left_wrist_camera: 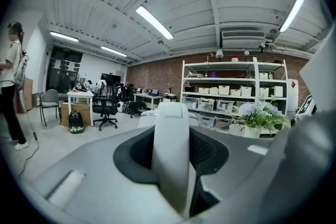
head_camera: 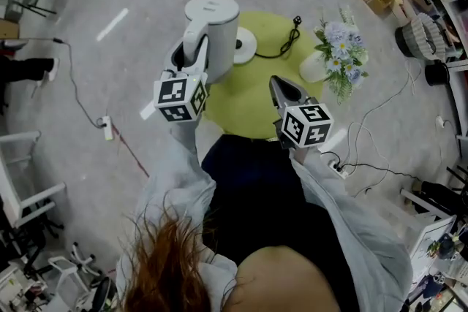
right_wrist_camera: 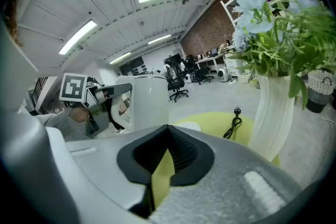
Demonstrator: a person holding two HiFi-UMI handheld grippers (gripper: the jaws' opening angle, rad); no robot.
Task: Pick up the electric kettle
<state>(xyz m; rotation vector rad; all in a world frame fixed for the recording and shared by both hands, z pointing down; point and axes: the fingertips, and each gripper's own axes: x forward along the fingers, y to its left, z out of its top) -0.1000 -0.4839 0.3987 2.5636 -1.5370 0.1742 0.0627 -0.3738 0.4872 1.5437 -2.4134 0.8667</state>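
The white electric kettle [head_camera: 216, 22] hangs above the left edge of the round yellow-green table [head_camera: 241, 106], clear of its white round base [head_camera: 245, 46]. My left gripper [head_camera: 191, 58] is shut on the kettle's upright handle [left_wrist_camera: 170, 155], which fills the gap between the jaws. In the right gripper view the kettle [right_wrist_camera: 147, 99] stands at the left with the left gripper [right_wrist_camera: 105, 94] on it. My right gripper [head_camera: 285, 91] hovers over the table's near right part, shut and holding nothing; only the table shows through the thin slit of its jaws [right_wrist_camera: 168, 131].
The base's black cord and plug [head_camera: 292, 29] lie on the table behind it. A white vase of flowers [head_camera: 333, 55] stands at the table's right edge. A power strip [head_camera: 107, 128] and cables lie on the floor; shelves and boxes line the right side.
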